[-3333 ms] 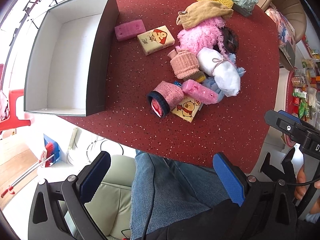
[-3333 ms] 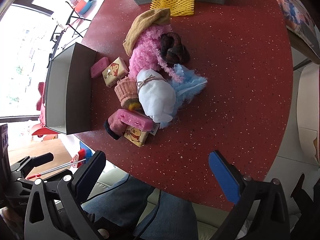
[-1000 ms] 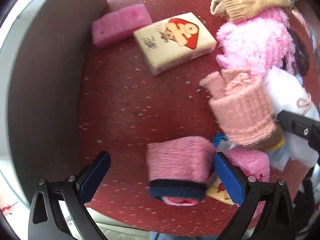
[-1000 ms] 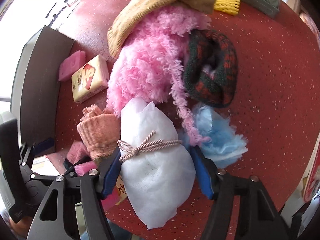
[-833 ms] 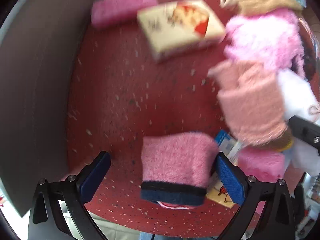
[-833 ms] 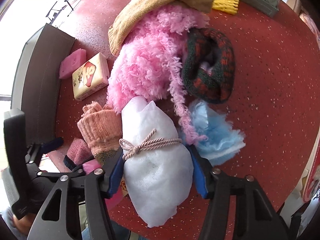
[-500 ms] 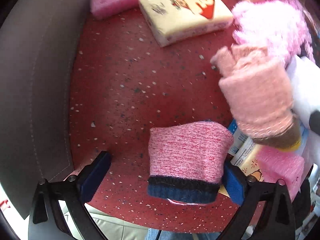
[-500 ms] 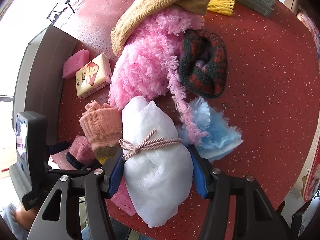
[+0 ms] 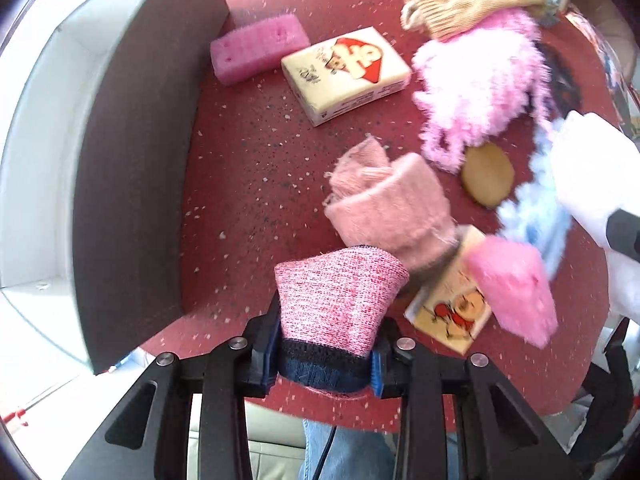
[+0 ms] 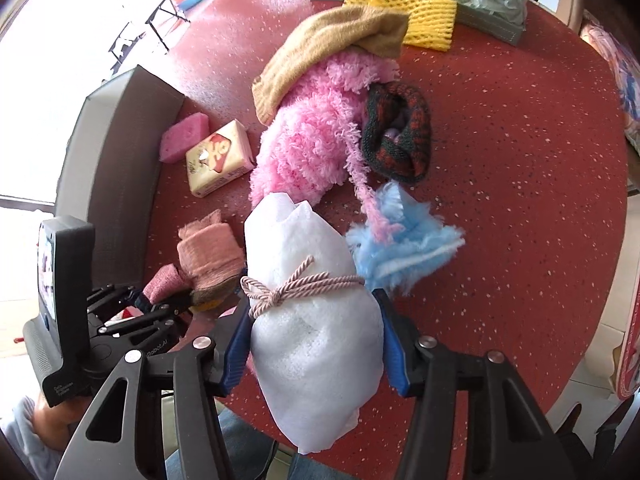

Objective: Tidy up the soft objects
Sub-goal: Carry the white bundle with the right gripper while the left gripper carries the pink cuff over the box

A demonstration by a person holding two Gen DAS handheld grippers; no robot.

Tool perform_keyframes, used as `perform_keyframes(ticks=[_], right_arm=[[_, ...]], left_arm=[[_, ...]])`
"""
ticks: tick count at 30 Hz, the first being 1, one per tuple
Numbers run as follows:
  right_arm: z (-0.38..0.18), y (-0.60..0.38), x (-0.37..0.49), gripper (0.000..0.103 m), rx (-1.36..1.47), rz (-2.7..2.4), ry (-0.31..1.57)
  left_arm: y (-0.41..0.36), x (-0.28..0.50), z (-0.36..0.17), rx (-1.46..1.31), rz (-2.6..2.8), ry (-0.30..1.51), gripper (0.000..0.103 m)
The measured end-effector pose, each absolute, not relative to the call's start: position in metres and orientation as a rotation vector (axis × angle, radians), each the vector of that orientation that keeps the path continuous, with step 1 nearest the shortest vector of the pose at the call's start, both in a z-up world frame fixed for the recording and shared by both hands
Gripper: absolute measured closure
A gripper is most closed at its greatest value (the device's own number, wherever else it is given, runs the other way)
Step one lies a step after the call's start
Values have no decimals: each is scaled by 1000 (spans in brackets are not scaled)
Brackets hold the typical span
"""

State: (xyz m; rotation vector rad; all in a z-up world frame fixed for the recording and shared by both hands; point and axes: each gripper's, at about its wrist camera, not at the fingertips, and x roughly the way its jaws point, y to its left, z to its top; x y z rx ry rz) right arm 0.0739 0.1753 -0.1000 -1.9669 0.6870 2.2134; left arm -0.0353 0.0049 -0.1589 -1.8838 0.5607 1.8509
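My left gripper [image 9: 322,364] is shut on a pink knit sock roll with a dark blue cuff [image 9: 336,304], held just above the red table. My right gripper [image 10: 314,344] is shut on a white foam bundle tied with a pink cord [image 10: 308,304], lifted off the pile. The left gripper shows at the left of the right wrist view [image 10: 156,308]. The grey box with a white inside [image 9: 120,168] stands to the left. A pale pink sock roll [image 9: 392,208], a fluffy pink scarf [image 10: 316,136] and a blue fluffy cloth [image 10: 404,240] lie on the table.
A pink sponge [image 9: 260,46] and a cream tissue pack [image 9: 348,72] lie beside the box wall. Another pink sponge [image 9: 516,284] rests on a cartoon tissue pack [image 9: 448,316]. A tan hat [image 10: 320,48], a dark knit roll [image 10: 400,132], yellow foam netting [image 10: 404,8] and a grey tray [image 10: 492,24] lie farther back.
My left gripper has closed on the pink sock roll and raised it. My right gripper has lifted the white bundle off the pile, baring a yellowish pad beneath.
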Motion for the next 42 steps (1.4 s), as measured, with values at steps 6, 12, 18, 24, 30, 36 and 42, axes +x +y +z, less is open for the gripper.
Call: perform_keyframes(ticks=[6, 12, 18, 24, 30, 36, 42], right_arm=[[-84, 179, 91, 44, -1938, 2209, 758], [-75, 178, 108, 44, -1944, 2175, 793], [-71, 176, 112, 44, -1929, 2173, 814], [-60, 175, 109, 44, -1896, 2196, 808], [-45, 174, 105, 44, -1870, 2236, 777], [-42, 172, 102, 44, -1870, 2240, 755], [-41, 167, 97, 44, -1875, 2247, 733]], left_arm=[[2, -4, -132, -1818, 1856, 586, 68], [9, 7, -108, -1758, 1870, 582, 68], [5, -1, -66, -1683, 1924, 549, 68], [0, -8, -56, -1667, 1942, 520, 68], [-5, -8, -45, -1640, 1958, 525, 68], [-13, -11, -38, -1634, 1983, 500, 68], [-25, -24, -27, -1618, 2002, 476, 68]])
